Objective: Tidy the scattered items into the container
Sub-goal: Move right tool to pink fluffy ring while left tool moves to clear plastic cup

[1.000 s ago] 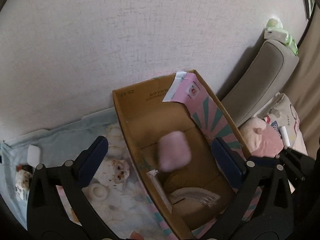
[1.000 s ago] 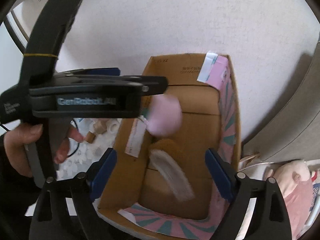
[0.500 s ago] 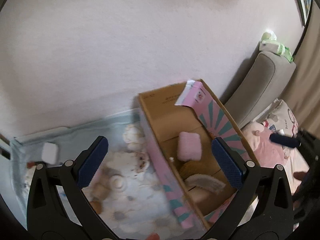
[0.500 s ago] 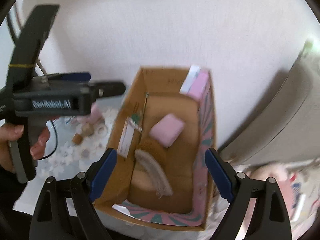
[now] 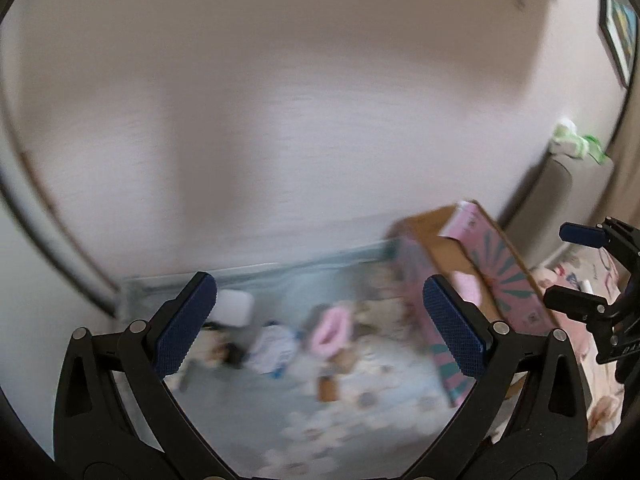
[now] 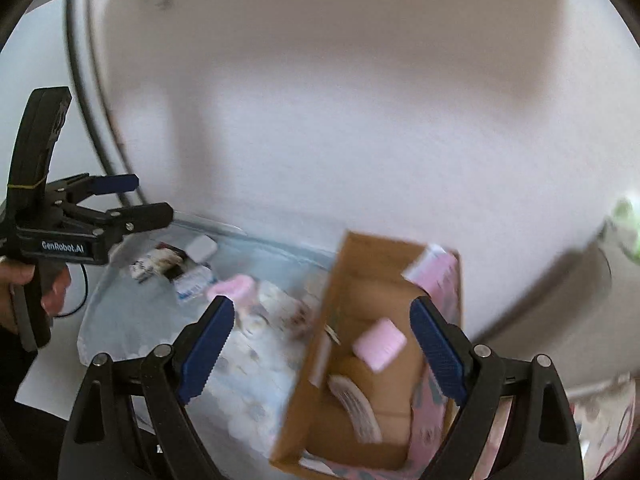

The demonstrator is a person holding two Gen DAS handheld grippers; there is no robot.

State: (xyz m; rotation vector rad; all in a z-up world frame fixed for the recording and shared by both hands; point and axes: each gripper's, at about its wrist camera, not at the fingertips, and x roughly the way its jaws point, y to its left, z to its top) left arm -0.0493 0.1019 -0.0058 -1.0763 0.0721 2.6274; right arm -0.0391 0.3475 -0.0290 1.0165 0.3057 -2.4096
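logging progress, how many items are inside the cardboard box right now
2 that show: a pink pad mid-box and a curved whitish brush-like item nearer the camera, both on the cardboard box floor. Blur and the near wall may hide others.

the container (image 6: 362, 264) is a box of matt brown cardboard, plain inside, with printed pink and teal paper on its outer walls, and a pink pad (image 6: 379, 343) that looks soft and fuzzy lies in it. the mat (image 5: 360, 408) under the scattered items looks like soft printed cloth in pale blue with a flower pattern, and the wall (image 6: 360, 120) behind has a fine rough, matt texture. both the left gripper (image 5: 320, 324) and the right gripper (image 6: 322, 350) are of matt black plastic with small shiny metal rivets, and their blue pads (image 6: 206, 354) have a ribbed, rubber-like surface.
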